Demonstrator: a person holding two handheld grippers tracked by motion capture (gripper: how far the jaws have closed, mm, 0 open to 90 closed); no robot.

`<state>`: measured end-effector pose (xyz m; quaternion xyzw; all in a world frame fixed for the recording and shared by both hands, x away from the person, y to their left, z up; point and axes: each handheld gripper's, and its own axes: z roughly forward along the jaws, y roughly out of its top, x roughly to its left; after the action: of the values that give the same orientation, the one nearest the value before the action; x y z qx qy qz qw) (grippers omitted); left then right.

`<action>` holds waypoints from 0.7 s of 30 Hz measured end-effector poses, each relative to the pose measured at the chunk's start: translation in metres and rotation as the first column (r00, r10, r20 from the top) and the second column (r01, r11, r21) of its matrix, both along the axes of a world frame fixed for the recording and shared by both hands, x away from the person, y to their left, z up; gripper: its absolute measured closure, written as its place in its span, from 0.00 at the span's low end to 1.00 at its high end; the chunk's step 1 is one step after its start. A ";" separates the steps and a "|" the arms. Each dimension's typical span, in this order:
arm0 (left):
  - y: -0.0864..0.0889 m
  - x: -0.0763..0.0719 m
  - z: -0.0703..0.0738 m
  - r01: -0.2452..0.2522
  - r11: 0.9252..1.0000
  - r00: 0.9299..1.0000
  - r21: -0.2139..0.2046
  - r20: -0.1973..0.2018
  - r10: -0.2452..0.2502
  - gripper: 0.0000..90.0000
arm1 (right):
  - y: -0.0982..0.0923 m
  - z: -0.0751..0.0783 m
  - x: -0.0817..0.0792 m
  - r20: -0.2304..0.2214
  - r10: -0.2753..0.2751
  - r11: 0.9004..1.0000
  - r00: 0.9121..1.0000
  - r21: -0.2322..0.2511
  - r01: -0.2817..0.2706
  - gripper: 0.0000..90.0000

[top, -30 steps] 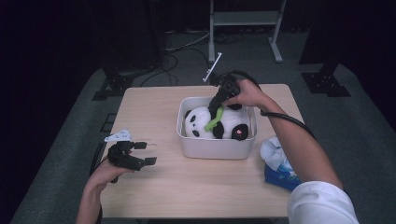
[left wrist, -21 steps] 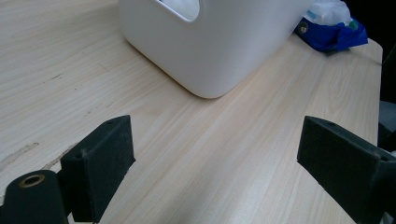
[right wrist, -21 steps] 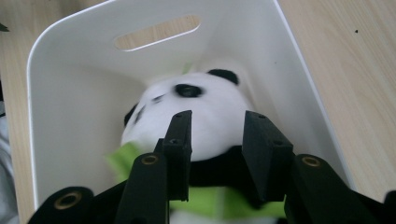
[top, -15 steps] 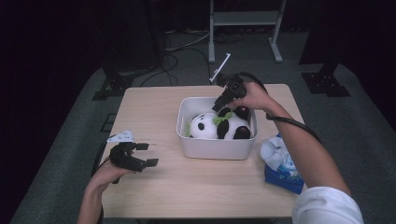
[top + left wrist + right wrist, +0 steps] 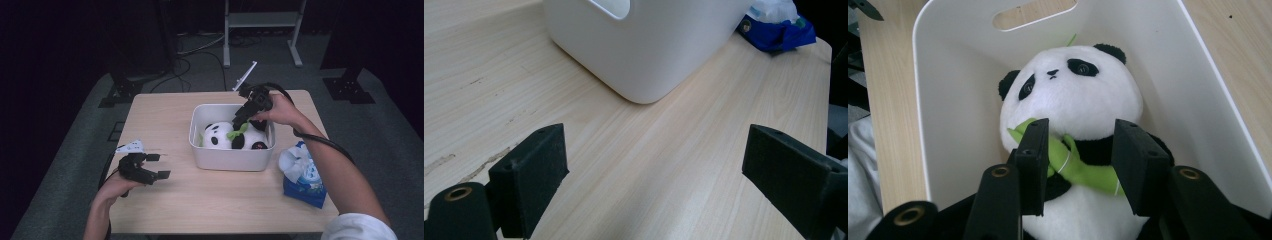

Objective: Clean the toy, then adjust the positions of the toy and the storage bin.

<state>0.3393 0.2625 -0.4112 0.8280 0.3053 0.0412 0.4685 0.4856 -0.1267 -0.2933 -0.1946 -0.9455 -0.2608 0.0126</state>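
We have the panda plush [image 5: 227, 137] lying inside the white bin [image 5: 231, 158] mid-table, head toward the bin's left end in the high view, green bamboo piece [image 5: 1083, 170] across its chest. Our right gripper [image 5: 244, 114] sits over the bin's far right corner, pointing down into it. Its jaws have just been opening: in the right gripper view they stand apart either side of the bamboo piece. The left jaw's tip overlaps the bamboo piece; we can't tell if it touches. The right jaw is clear of it, so no clamp on it.

Our left gripper [image 5: 156, 166] is near the table's [image 5: 165, 115] front left, well apart from the bin, jaws wide apart with nothing between them, just bare wood below. The left gripper view looks along the tabletop at the bin's outer wall. A blue tissue pack [image 5: 302, 174] lies right of the bin, near the table edge.
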 end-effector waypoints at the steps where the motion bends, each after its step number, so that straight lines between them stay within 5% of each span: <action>1: 0.000 0.000 0.000 0.000 1.000 1.000 -0.001 -0.001 0.000 0.11 | -0.002 0.001 -0.002 0.002 -0.004 1.000 1.000 0.006 0.004 0.62; 21: -0.006 0.001 -0.001 0.014 1.000 1.000 0.009 -0.002 -0.014 0.11 | -0.033 0.008 -0.029 0.013 -0.043 0.996 0.999 0.084 0.042 0.50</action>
<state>0.3403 0.2569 -0.4123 0.8322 0.3000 0.0385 0.4648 0.4570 -0.1601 -0.2854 -0.2122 -0.9294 -0.3018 0.0083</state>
